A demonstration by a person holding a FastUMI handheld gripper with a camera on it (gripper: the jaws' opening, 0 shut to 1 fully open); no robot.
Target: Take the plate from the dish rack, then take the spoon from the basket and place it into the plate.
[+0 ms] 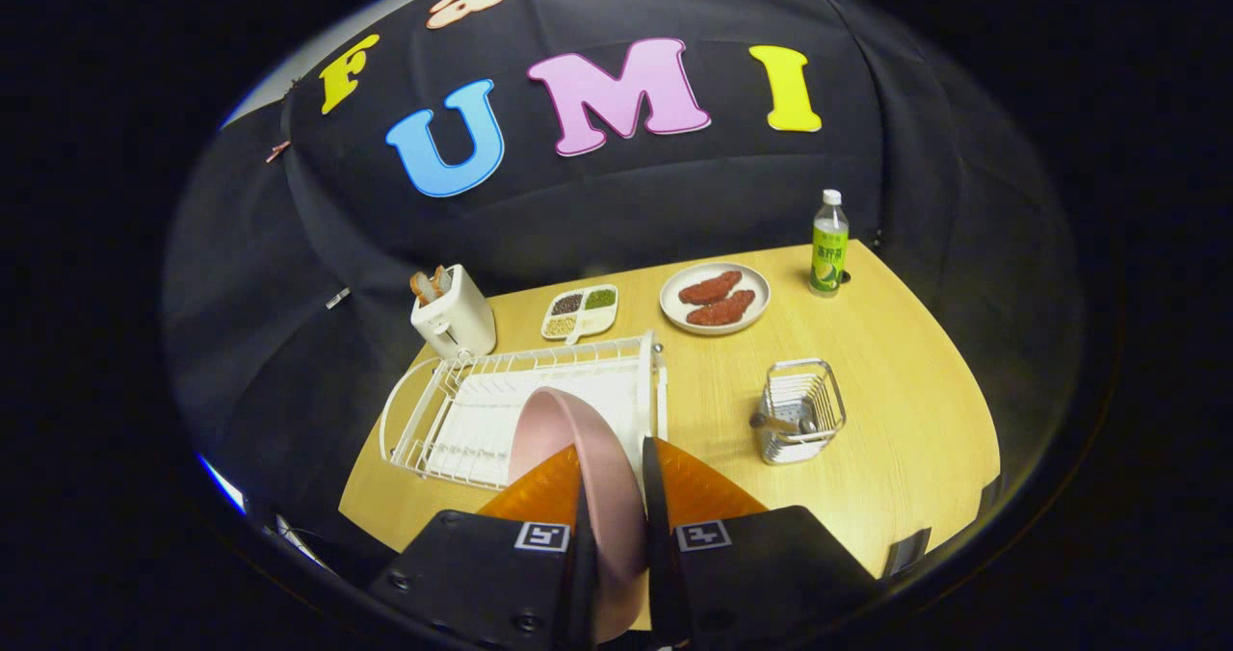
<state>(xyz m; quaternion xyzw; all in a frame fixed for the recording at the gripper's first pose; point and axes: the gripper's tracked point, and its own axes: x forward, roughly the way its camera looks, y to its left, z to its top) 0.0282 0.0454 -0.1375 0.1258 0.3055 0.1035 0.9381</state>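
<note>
The tongs (615,458) pinch the pink plate (578,458) on edge between both fingers, above the near end of the white dish rack (453,410). To the right, the spoon (782,424) lies in the wire basket (804,410) on the surface (896,391).

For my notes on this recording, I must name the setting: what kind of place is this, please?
Probably a mock kitchen tabletop set up in a booth. A white dish rack, a toaster and a plate of food stand on a wooden table. The gripper is shut on a pink plate.
</note>
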